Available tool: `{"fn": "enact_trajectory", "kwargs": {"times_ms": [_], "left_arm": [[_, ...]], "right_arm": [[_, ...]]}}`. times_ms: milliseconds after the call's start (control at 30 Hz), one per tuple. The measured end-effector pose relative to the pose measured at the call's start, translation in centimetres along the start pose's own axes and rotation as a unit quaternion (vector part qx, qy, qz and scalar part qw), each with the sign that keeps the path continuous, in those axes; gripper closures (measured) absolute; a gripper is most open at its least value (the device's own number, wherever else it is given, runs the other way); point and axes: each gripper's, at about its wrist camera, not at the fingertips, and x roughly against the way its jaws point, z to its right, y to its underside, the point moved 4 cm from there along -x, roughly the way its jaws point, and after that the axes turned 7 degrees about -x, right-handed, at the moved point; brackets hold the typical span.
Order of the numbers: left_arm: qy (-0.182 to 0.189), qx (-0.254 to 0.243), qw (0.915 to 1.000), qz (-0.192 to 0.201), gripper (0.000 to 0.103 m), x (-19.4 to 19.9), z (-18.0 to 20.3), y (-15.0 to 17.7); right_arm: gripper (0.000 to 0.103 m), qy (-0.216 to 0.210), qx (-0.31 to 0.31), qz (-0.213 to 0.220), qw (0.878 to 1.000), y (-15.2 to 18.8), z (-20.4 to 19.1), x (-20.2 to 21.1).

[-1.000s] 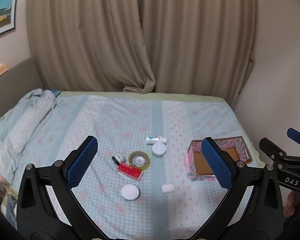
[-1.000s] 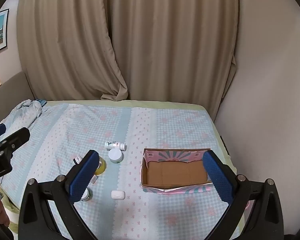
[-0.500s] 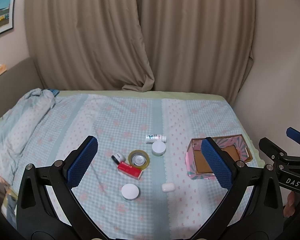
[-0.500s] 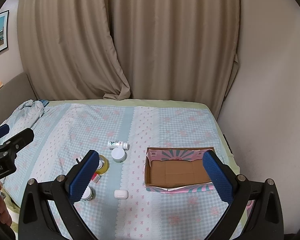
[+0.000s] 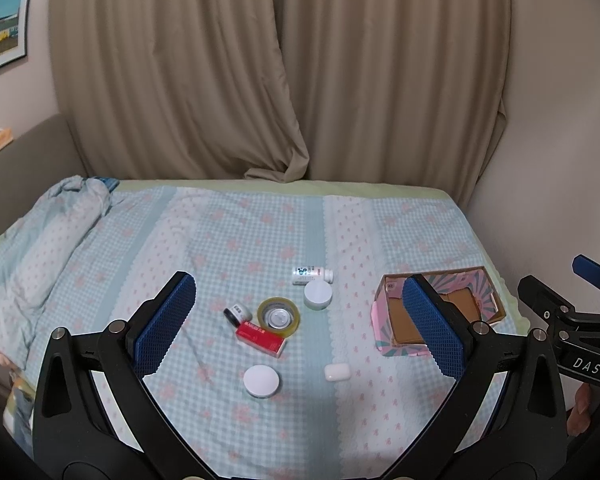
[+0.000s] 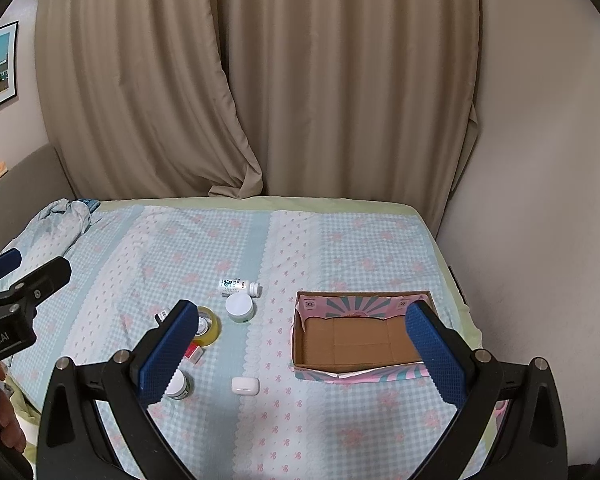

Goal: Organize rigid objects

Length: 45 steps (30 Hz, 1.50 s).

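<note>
Both claws hover above the bed [image 5: 228, 240], tilted down, jaws spread wide, nothing in them. Left claw [image 5: 300, 320] w/ blue textured pads; just ahead betw. its fingers: glossy tape roll [image 5: 279, 316], flat red carton [image 5: 261, 338], round white jar [image 5: 261, 381], smooth white pod case [image 5: 337, 371], small bottle [image 5: 312, 275] lying on its side. Right claw [image 6: 302, 354]: open cardboard box [image 6: 320, 312], pink printed walls, plain brown floor, betw. its fingers toward the right one. Little dark-capped item [image 5: 237, 314] left of the tape, prob. a jar.
</note>
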Motion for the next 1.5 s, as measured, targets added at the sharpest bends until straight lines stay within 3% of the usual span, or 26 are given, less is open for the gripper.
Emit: {"fn": "enact_trajectory", "kwargs": {"times_ms": [1500], "left_arm": [[0.000,-0.003,1.0000,-0.004,0.001,0.37,0.20,0.22]], "right_arm": [[0.000,-0.016,-0.002,-0.007,1.000,-0.40,0.52,0.45]]}}
